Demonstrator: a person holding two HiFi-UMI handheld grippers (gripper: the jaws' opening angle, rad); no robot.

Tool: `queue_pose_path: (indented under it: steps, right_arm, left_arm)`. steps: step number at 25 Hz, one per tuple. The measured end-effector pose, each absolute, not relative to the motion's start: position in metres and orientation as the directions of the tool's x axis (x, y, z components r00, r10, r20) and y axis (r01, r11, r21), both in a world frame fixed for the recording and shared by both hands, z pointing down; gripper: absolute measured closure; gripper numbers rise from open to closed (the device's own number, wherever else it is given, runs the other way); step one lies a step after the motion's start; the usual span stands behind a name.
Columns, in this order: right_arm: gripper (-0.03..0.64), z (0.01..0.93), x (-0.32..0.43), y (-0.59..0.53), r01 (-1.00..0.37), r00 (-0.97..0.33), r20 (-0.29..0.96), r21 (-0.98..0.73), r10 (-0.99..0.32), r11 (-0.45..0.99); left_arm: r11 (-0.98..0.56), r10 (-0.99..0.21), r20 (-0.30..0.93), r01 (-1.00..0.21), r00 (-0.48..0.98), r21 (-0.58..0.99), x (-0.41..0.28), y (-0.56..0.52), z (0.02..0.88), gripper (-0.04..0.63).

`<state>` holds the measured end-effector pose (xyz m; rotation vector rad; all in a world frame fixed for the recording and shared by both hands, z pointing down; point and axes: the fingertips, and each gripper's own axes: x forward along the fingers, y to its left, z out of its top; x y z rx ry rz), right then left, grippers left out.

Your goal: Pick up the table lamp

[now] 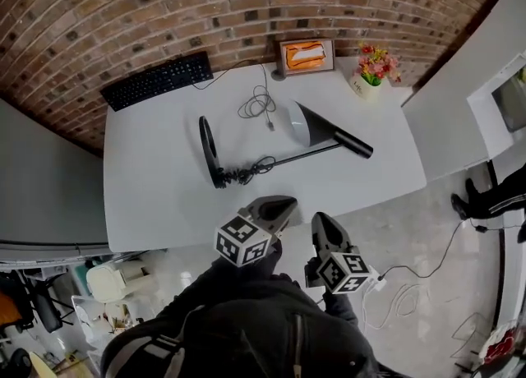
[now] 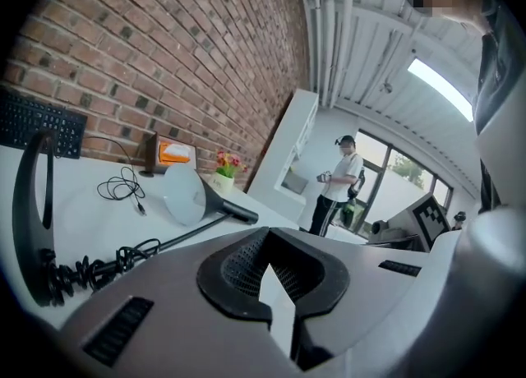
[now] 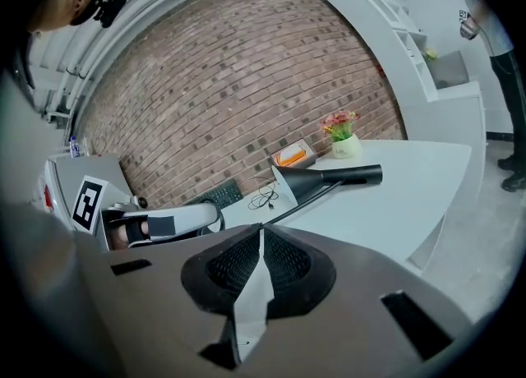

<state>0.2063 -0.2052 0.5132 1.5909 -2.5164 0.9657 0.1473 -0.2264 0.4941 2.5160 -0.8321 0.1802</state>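
A black table lamp [image 1: 283, 153] lies on its side on the white table [image 1: 156, 195]. Its round base [image 1: 209, 151] stands on edge at the left, its cone shade [image 1: 316, 128] points right, and its cord is bunched near the base. The lamp also shows in the left gripper view [image 2: 193, 200] and the right gripper view [image 3: 325, 179]. My left gripper [image 1: 282, 208] hovers at the table's near edge, jaws shut and empty. Beside it my right gripper [image 1: 322, 226] hangs just off that edge, also shut and empty. Both are short of the lamp.
Along the brick wall stand a black keyboard [image 1: 158, 80], an orange-faced picture frame [image 1: 306, 56] and a small flower pot [image 1: 374, 68]. A loose coiled cable [image 1: 259, 105] lies behind the lamp. A person [image 2: 337, 183] stands to the right, past the table. A cable [image 1: 411, 286] trails on the floor.
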Motion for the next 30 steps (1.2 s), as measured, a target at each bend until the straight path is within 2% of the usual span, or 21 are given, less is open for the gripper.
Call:
queue_pose_path:
  steps: [9,13,20,24,30]
  right_arm:
    - [0.601,0.516,0.182,-0.287,-0.772,-0.621,0.351,-0.425,-0.7,0.472]
    - [0.601,0.509,0.167,-0.308,-0.745,-0.66,0.341,-0.412,-0.67,0.525]
    - [0.6,0.514,0.174,-0.319,-0.756,-0.648,0.354,-0.403,-0.674,0.516]
    - [0.6,0.506,0.179,-0.332,-0.769,-0.636,0.355,-0.356,-0.685,0.53]
    - [0.6,0.499,0.183,-0.351,-0.716,-0.697,0.362,-0.321,-0.618,0.62]
  left_arm:
    - [-0.61,-0.647,0.242,-0.682,0.723,0.404,0.124,-0.299,0.492,0.592]
    - [-0.589,-0.66,0.241,-0.689,0.711,0.422,0.12,-0.319,0.497,0.592]
    - [-0.609,-0.638,0.252,-0.677,0.727,0.413,0.127,-0.324,0.494,0.591]
    - [-0.556,-0.675,0.275,-0.717,0.685,0.421,0.106,-0.329,0.494,0.592]
    - [-0.463,-0.754,0.294,-0.793,0.587,0.396,0.077,-0.342,0.489,0.592]
